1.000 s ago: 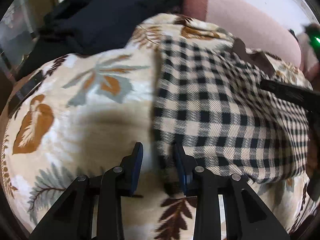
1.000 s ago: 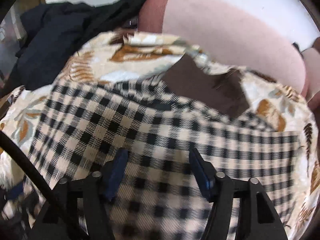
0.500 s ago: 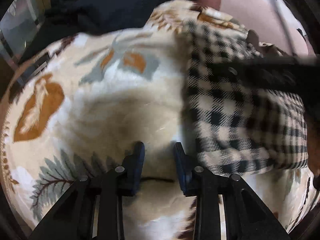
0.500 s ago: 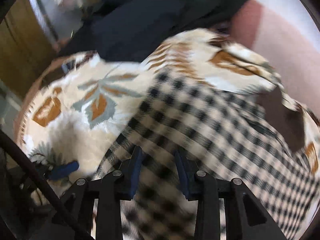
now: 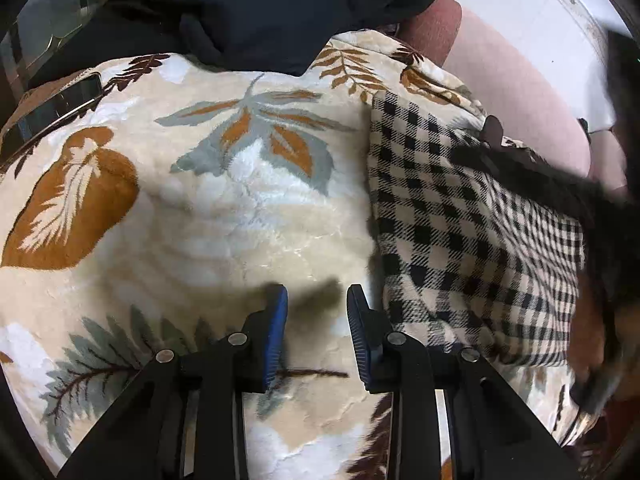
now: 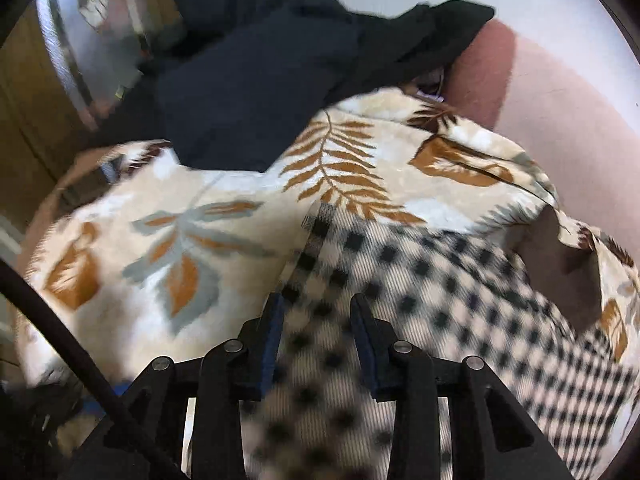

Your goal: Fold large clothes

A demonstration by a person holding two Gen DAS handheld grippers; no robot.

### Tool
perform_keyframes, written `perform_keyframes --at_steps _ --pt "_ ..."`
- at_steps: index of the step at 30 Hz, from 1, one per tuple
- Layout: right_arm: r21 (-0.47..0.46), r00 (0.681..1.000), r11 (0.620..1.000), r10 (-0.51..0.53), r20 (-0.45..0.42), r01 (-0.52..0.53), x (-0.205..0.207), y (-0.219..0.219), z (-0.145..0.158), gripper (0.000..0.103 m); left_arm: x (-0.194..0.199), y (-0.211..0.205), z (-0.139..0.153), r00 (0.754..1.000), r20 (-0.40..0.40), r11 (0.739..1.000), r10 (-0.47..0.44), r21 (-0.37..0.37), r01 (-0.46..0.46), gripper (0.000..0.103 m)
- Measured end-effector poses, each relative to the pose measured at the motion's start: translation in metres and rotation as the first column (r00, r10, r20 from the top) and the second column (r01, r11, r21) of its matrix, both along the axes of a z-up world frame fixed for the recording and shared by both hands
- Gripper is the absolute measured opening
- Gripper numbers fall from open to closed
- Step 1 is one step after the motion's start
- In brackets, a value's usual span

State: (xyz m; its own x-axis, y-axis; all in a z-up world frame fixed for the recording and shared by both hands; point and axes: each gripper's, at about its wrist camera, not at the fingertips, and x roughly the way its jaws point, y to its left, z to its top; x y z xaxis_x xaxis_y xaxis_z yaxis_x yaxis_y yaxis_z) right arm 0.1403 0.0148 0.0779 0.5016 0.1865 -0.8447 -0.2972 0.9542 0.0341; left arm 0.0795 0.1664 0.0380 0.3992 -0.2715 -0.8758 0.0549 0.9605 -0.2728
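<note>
A folded black-and-cream checked garment (image 5: 472, 248) lies on a leaf-patterned blanket (image 5: 200, 208). It also shows in the right wrist view (image 6: 440, 300), blurred. My left gripper (image 5: 316, 312) is open and empty, over the blanket just left of the garment's edge. My right gripper (image 6: 318, 320) is open, low over the garment's left part, with checked cloth showing between its fingers; I cannot tell whether it touches. A dark blur at the right of the left wrist view is the right gripper's arm (image 5: 560, 188) above the garment.
A heap of dark navy clothes (image 5: 260, 12) lies at the back of the blanket, also in the right wrist view (image 6: 260, 80). A pink sofa back (image 5: 520, 92) runs along the right. A phone (image 5: 52, 112) lies at the blanket's left edge.
My left gripper has come off the garment's edge and moved left onto bare blanket. My right gripper has narrowed and swung left across the garment towards its left edge.
</note>
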Motion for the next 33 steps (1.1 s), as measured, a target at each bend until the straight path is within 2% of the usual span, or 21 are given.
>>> perform_keyframes --at_steps 3,6,10,14,18,21,23,25,29,33 --pt "0.004 1.0 1.0 0.028 0.006 -0.028 -0.04 -0.014 -0.002 0.037 0.001 -0.006 -0.002 1.0 -0.011 1.0 0.001 -0.017 -0.001 0.029" --pt "0.017 1.0 1.0 0.018 0.007 -0.018 -0.087 -0.035 -0.011 0.037 0.009 -0.008 -0.002 1.0 -0.012 1.0 0.008 -0.028 -0.008 0.03" --pt "0.01 1.0 1.0 -0.02 -0.02 0.02 -0.131 -0.069 -0.029 0.037 0.02 -0.013 -0.005 1.0 -0.017 1.0 0.017 -0.026 -0.017 0.032" --pt "0.057 0.987 0.986 -0.159 -0.016 0.16 -0.168 -0.138 -0.033 0.037 0.013 -0.022 0.002 1.0 0.025 1.0 0.002 -0.003 -0.002 0.033" --pt "0.123 0.922 0.915 -0.386 -0.004 0.384 -0.2 -0.243 -0.029 0.037 -0.011 -0.054 0.011 0.992 0.089 0.996 -0.093 0.009 0.093 0.033" --pt "0.208 0.861 0.841 -0.509 -0.011 0.5 -0.219 -0.314 -0.026 0.038 -0.038 -0.097 0.021 0.966 0.163 0.979 -0.199 0.083 0.188 0.033" --pt "0.262 0.821 0.791 -0.571 -0.006 0.552 -0.227 -0.356 -0.024 0.049 -0.057 -0.132 0.026 0.942 0.204 0.961 -0.267 0.125 0.245 0.033" --pt "0.293 0.795 0.758 -0.606 -0.011 0.582 -0.224 -0.386 -0.027 0.054 -0.073 -0.168 0.028 0.918 0.211 0.941 -0.336 0.124 0.316 0.033" --pt "0.385 0.786 0.71 -0.614 -0.073 0.59 -0.207 -0.426 -0.038 0.056 -0.105 -0.241 0.029 0.86 0.23 0.89 -0.454 0.143 0.432 0.033" --pt "0.485 0.782 0.647 -0.609 -0.135 0.588 -0.188 -0.447 -0.054 0.064 -0.128 -0.306 0.023 0.818 0.227 0.849 -0.528 0.14 0.509 0.035"
